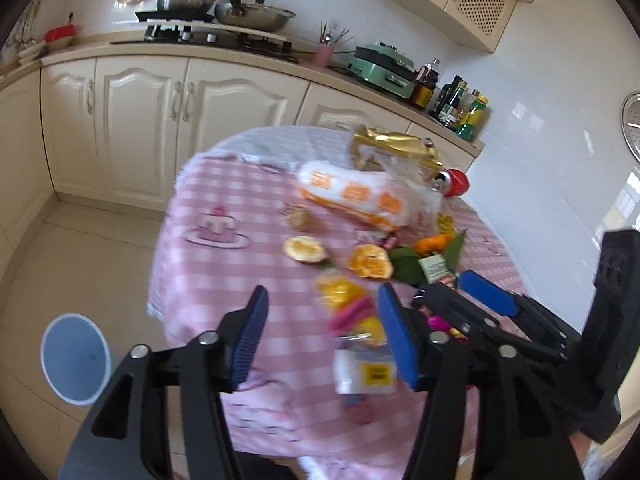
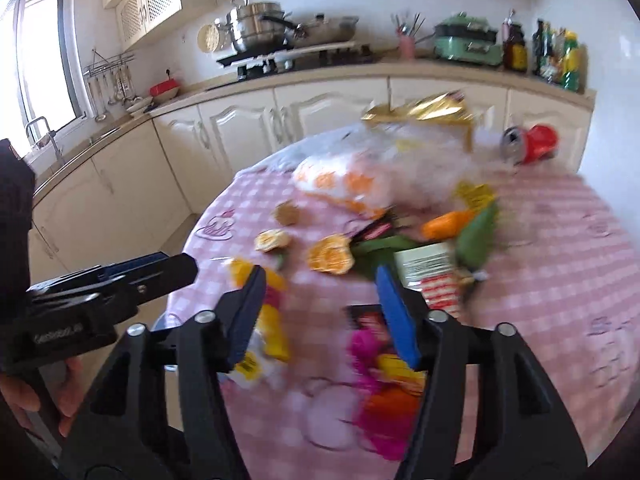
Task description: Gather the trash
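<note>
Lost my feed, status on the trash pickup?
Left gripper, right gripper: open, empty. Wrappers, peels scattered on table. Bin on floor, unobstructed.

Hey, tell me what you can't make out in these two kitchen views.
- Left wrist view: the yellow-and-pink wrapper is motion-blurred; print unreadable.
- Left wrist view: the trash bin shows only its rim and inside; its base is hidden.
- Right wrist view: the pink wrapper is smeared and partly behind a blue pad.
</note>
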{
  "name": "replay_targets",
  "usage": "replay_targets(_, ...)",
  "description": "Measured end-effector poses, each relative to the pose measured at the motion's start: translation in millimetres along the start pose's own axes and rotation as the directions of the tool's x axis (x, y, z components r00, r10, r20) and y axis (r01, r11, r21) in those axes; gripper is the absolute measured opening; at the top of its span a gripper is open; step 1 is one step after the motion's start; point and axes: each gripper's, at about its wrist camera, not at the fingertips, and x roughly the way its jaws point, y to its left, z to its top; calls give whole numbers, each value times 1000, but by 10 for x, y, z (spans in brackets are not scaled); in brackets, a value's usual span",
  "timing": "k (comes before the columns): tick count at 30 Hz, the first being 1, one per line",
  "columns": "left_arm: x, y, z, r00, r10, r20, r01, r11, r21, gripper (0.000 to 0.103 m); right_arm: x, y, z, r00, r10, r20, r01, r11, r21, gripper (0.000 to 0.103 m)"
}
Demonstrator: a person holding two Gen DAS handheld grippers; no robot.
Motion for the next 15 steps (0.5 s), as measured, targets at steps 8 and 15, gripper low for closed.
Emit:
replay_targets(8,403,-366,-93,992,81,-97,-76,996,53,59,-107,-331,-267,997,-39,-65,39,999,7,62)
replay_targets(15,468,-371,-148,984,141,-110,-134,988,71,32,-6,-308,-370,994,16,-107,-14,1000,15,61)
